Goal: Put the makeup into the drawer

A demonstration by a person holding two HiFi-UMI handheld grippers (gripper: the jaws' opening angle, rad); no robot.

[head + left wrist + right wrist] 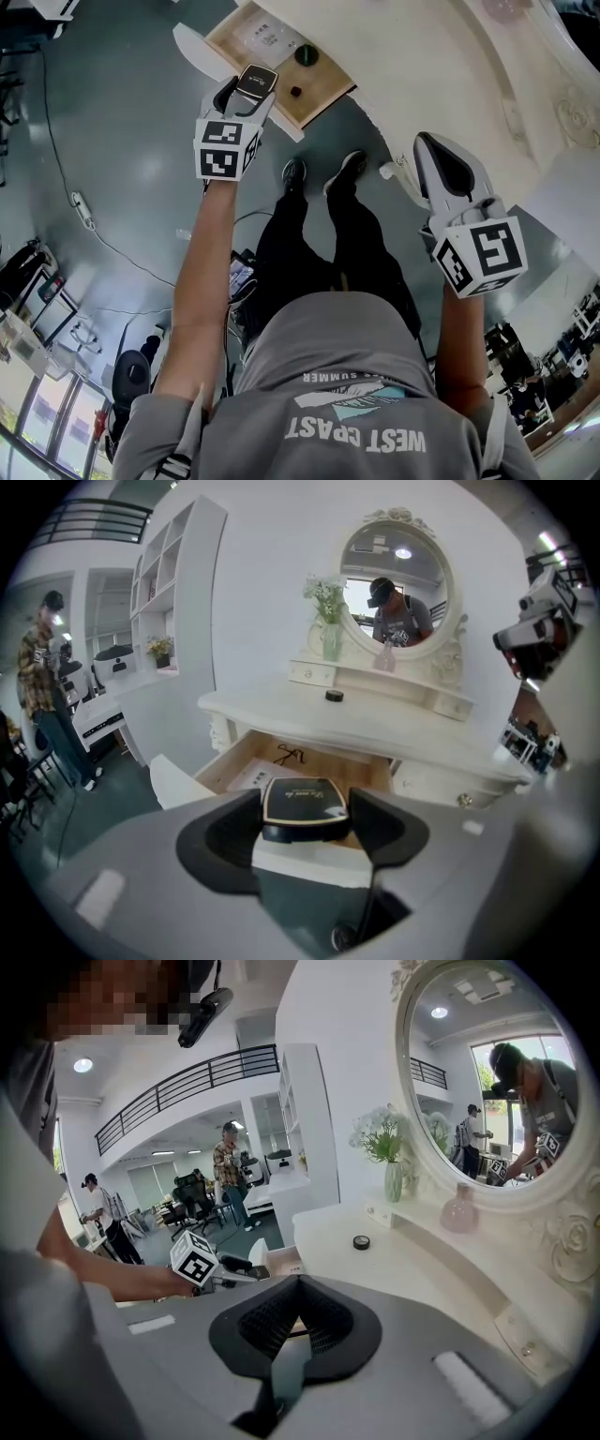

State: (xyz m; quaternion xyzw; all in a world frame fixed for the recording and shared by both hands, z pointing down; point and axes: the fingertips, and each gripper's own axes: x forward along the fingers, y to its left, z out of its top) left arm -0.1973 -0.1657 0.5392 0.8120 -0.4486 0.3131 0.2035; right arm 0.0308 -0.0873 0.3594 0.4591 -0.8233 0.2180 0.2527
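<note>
A black makeup compact [256, 79] with a gold rim sits flat between the jaws of my left gripper [248, 87], which is shut on it. The compact [302, 804] hangs over the front part of an open wooden drawer [223, 761] under the white dressing table [394, 733]. In the head view the drawer [323, 82] holds a dark round item [306, 54], a small black piece [295, 92] and a white printed card [267, 37]. My right gripper [429, 150] is shut and empty, off to the right by the table's edge. Its pads [281, 1321] meet.
On the tabletop stand a small black jar [361, 1241], a pink bottle [459, 1213] and a vase of flowers [330, 639] under a round mirror [398, 578]. The drawer's white front [199, 49] juts toward me. My feet [293, 173] stand on the grey floor below. People stand far left.
</note>
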